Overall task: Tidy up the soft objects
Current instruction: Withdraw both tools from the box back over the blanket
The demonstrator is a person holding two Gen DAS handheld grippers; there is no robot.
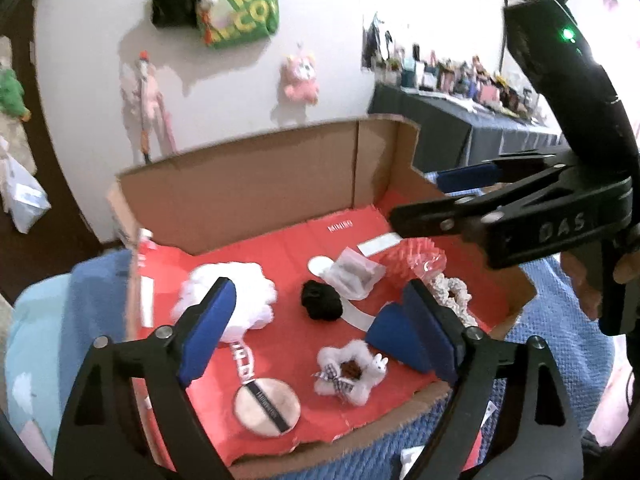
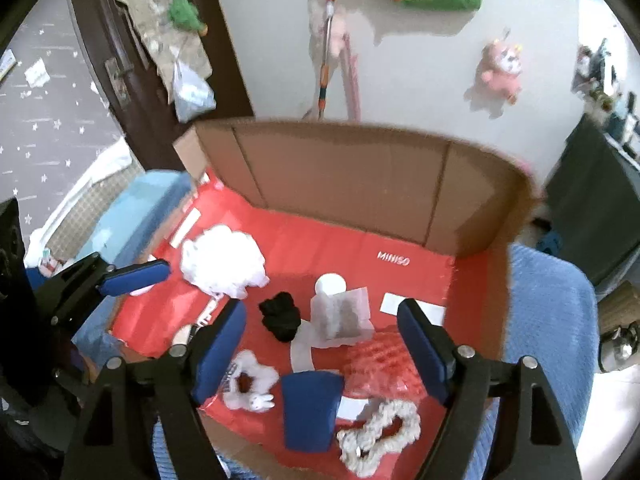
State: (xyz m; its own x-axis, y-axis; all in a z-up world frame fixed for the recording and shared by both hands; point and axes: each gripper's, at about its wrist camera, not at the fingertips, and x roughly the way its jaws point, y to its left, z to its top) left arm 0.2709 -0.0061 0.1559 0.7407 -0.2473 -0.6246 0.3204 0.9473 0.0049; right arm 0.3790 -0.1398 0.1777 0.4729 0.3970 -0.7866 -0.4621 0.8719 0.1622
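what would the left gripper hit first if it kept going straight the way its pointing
Probably the black scrunchie on the red liner. It lies between the open left gripper fingers' line, though depth is unclear; the fluffy white scrunchie sits nearer but lower.

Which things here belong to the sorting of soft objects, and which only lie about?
For the job:
white bath pouf
black scrunchie
white fluffy scrunchie
cream scrunchie
powder puff
cardboard box

Lying about:
pink plush toy on the wall
green bag
dark cluttered table

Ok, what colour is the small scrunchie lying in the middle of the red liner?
Black: the small scrunchie shows best in the right wrist view.
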